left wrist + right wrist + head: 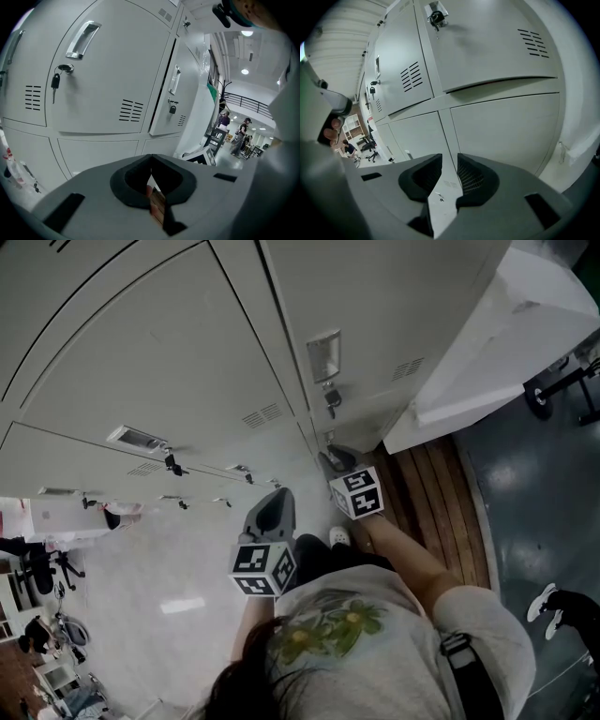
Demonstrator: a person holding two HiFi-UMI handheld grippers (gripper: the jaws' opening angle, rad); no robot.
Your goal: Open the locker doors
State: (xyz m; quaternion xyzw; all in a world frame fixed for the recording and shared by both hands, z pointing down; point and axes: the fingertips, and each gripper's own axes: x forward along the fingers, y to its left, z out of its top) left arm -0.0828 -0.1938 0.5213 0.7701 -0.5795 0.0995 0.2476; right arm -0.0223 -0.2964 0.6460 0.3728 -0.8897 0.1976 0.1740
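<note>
Grey locker doors fill the wall ahead. One door (375, 324) has a recessed handle (323, 357) and a key (330, 397) in its lock. In the right gripper view that door (487, 47) stands slightly proud, with a dark gap along its lower edge. My right gripper (330, 460) (449, 161) hangs below it, open with nothing between its fingers. My left gripper (272, 498) (151, 157) is shut and empty, in front of the neighbouring door (93, 84) with its handle (82, 40) and key (55, 84). At the far right another door (497, 343) stands swung wide open.
A strip of wooden boards (436, 493) runs along the locker base, with dark floor and a chair base (562, 381) beyond. Pale floor (141, 587) lies to the left. People (243, 136) stand far down the hall. Office chairs (370, 152) are in the distance.
</note>
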